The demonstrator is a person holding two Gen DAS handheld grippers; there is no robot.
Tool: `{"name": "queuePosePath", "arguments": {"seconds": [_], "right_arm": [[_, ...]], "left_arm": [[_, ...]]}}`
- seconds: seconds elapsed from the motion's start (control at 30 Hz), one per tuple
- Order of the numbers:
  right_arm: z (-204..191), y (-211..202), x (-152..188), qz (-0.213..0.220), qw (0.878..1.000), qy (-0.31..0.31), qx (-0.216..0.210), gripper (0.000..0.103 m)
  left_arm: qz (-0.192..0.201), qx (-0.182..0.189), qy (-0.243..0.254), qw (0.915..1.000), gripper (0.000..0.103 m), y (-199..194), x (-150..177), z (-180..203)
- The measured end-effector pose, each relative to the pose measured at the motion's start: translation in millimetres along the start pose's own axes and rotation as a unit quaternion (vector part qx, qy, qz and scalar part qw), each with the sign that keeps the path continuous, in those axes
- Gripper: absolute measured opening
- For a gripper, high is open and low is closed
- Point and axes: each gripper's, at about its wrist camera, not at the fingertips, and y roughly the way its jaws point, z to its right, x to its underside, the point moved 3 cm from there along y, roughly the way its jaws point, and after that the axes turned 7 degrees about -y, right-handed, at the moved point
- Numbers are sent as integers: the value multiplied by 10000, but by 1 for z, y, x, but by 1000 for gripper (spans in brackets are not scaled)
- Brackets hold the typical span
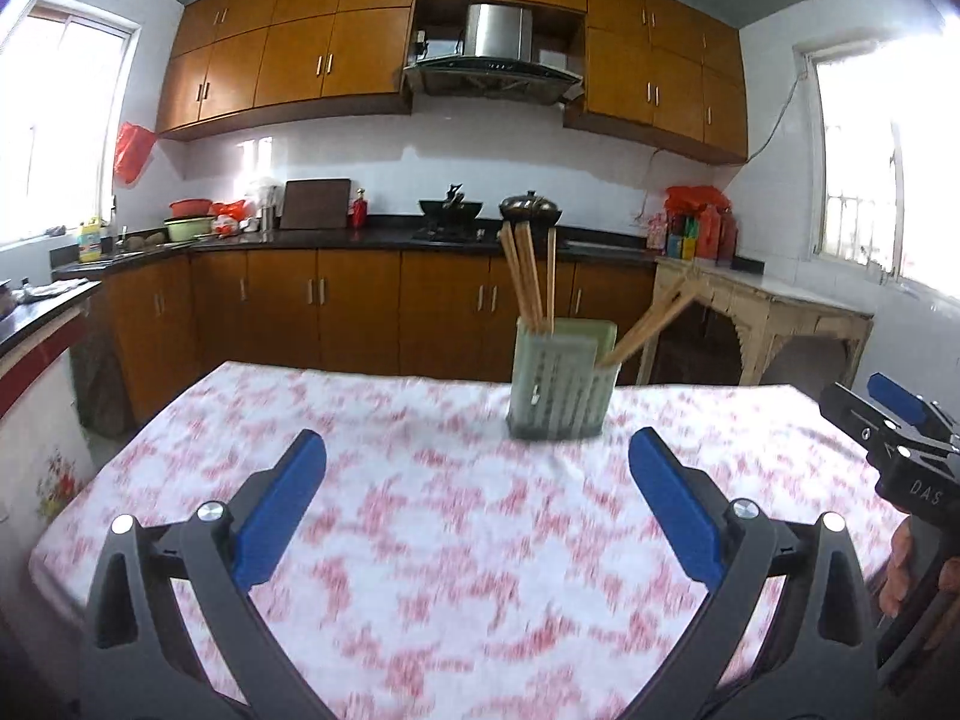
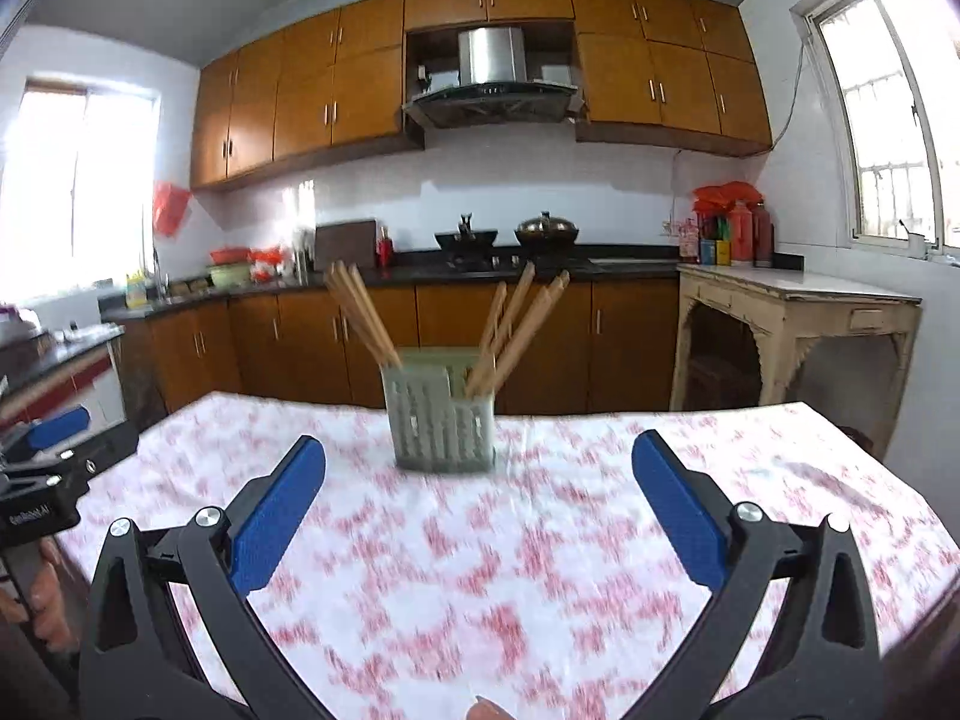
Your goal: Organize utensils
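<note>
A table [image 1: 420, 570] carries everything, covered edge to edge by a white cloth [image 2: 540, 570] with a blotchy red pattern. Directly on the cloth stands one thing, a pale green slotted holder [image 1: 561, 384], upright, toward the table's far edge. It has two compartments, and chopsticks [image 2: 360, 315] stand in both, leaning outward. The cloth looks blurred in both views.

From my remote station I see a table under a red-and-white patterned cloth [image 1: 420, 540]. Behind it, orange-brown wall cabinets [image 1: 288, 60] flank a steel range hood [image 1: 498, 54]. On the dark counter [image 1: 384, 235] sit a wok [image 1: 450, 208], a lidded pot [image 1: 531, 207] and a cutting board [image 1: 316, 204]. A worn cream side table [image 2: 792, 306] stands beneath the right window [image 2: 882, 120].
</note>
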Motion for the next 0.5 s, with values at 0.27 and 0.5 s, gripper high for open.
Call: {"name": "queuePosePath", "arguments": {"seconds": [0.27,0.5], "right_arm": [[-9,-30,31,92,10000,20,-7,101],[-8,-46,49,40,9997,212,-101,101]], "left_arm": [[24,4,-36,10000,99,-23,34,-1],[184,150,125,9996,99,-35,48,10]]}}
